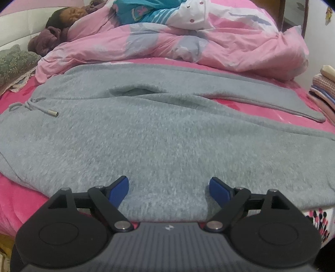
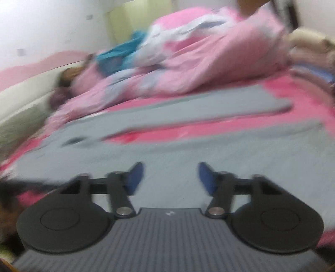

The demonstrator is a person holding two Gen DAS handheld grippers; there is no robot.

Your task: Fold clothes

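A pair of grey fleece trousers (image 1: 159, 134) lies spread across the pink bed, its waistband and drawstring (image 1: 39, 107) to the left and its two legs running off to the right. My left gripper (image 1: 169, 184) hovers over the near leg, its blue pads wide apart with only flat cloth under them. In the blurred right wrist view, the same grey trousers (image 2: 178, 150) fill the middle. My right gripper (image 2: 170, 177) stands open above them, and nothing is pinched between its fingers.
A rumpled pink duvet (image 1: 188, 41) is heaped along the far side of the bed, and a person (image 1: 71, 14) lies under it at the upper left. A green patterned pillow (image 1: 14, 62) sits at the left. Folded cloths (image 1: 323, 87) are stacked at the right edge.
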